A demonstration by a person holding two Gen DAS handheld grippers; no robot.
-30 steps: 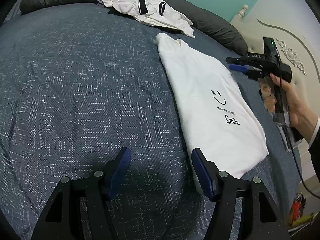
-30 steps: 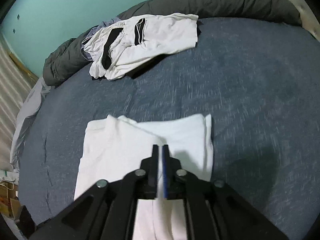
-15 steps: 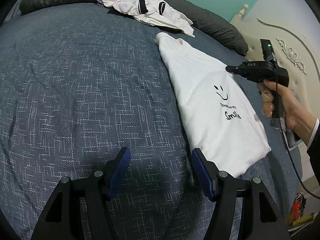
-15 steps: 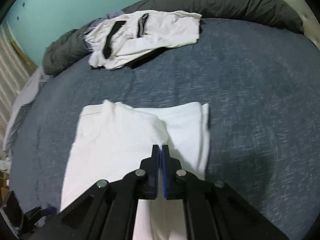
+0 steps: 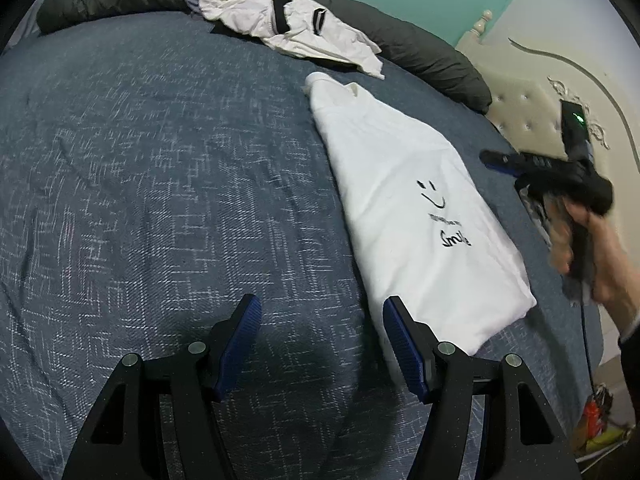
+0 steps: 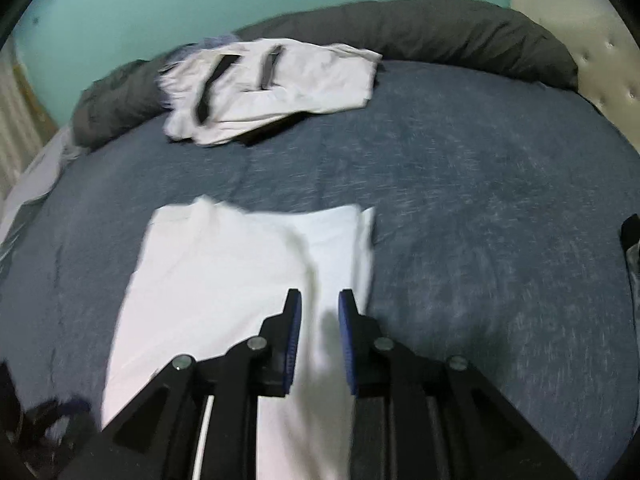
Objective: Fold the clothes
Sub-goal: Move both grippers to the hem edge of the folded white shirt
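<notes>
Folded white T-shirt (image 5: 416, 216): lies flat on the blue-grey bedspread (image 5: 160, 184), right of centre in the left wrist view; smiley face and black lettering uppermost, collar end toward the far side.

Right gripper (image 6: 319, 312): hovers over the shirt's near right part; blue-padded jaws a little apart and opening, nothing between them. Held in a hand (image 5: 592, 252) at the bed's right edge.

Left gripper (image 5: 320, 320): jaws wide apart, empty, above bare bedspread just left of the shirt's near corner.

Unfolded white garment with black bands (image 5: 292, 28): crumpled, far side, partly on the dark grey rolled duvet (image 6: 440, 36).

Cream tufted headboard (image 5: 524, 116): far right.
</notes>
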